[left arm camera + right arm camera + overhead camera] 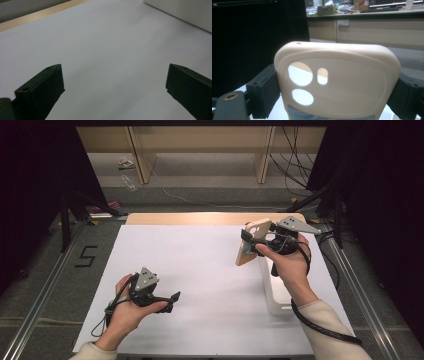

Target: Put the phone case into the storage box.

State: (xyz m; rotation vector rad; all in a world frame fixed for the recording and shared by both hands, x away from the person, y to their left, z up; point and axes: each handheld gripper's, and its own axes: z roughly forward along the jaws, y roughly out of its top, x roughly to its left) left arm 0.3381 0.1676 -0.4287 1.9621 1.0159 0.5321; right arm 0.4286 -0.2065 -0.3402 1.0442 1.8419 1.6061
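High view: the right gripper (248, 241) holds a beige phone case (251, 242) upright above the bench (200, 270), its fingers clamped on the case's sides. A white box (275, 292) stands just below the hand. The left gripper (172, 301) rests low, well apart.

Left gripper view: fingers (42, 90) wide open, holding nothing; the box (182, 11) sits ahead.

Right gripper view: the case (342, 82) shows three camera cutouts.

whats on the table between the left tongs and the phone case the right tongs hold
Nothing: in the high view, bare white table sheet separates the open left tongs from the beige silicone phone case in the right tongs.
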